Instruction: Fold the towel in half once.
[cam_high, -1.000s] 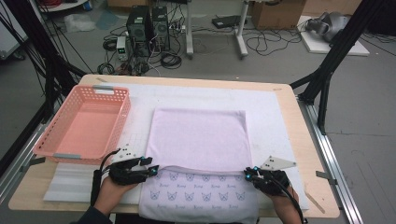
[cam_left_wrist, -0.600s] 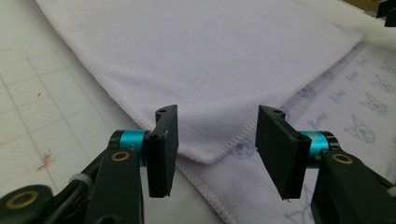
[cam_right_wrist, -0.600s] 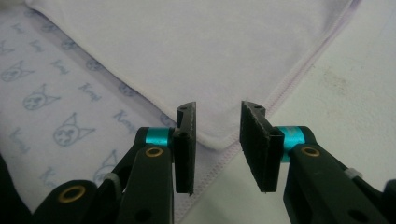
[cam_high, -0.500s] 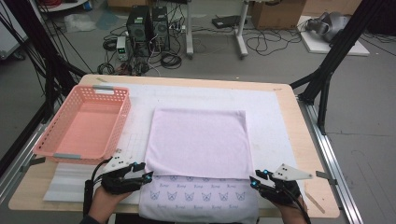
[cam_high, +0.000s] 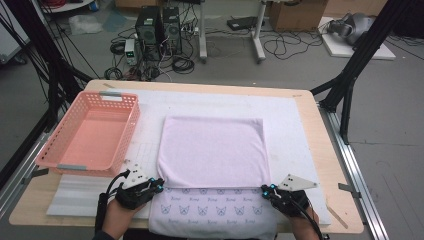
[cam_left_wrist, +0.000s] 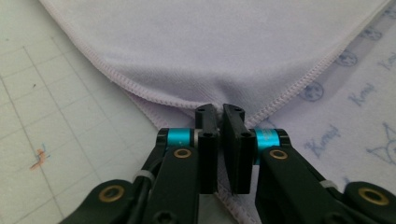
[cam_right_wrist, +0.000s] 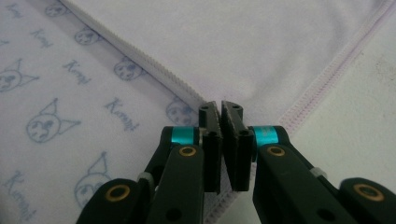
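Lilac cloth (cam_high: 212, 150) lies half-folded on the worktop (cam_high: 325, 150), plain side up, printed layer poking out at the near edge. Folded corners sit right at the jaw tips on both sides.

Left gripper (cam_left_wrist: 219, 112): jaws have just been closing and now stand together, tips at the stitched corner of the cloth (cam_left_wrist: 210, 42). Looks clamped on the hem, though the tips hide how much fabric is between them. Grid mat (cam_left_wrist: 51, 116) off to the left of the jaws.

Right gripper (cam_right_wrist: 220, 108): same story, jaws just closed, together at the opposite corner of the cloth (cam_right_wrist: 243, 42). Printed layer (cam_right_wrist: 60, 93) to the left of the jaws, bare mat to the right.

High view: left gripper (cam_high: 159, 187) and right gripper (cam_high: 265, 189) flank the near fold edge. Pink basket (cam_high: 90, 135) is well off to the left of the left jaws.

My read: step is pinch both corners for the next fold.
- check that each pinch has the layers you want, not just the top hem
- lift both hands together, keep the edge taut between the jaws
- carry level and straight so the far corners line up
- if a corner slips, set down and re-pinch deeper
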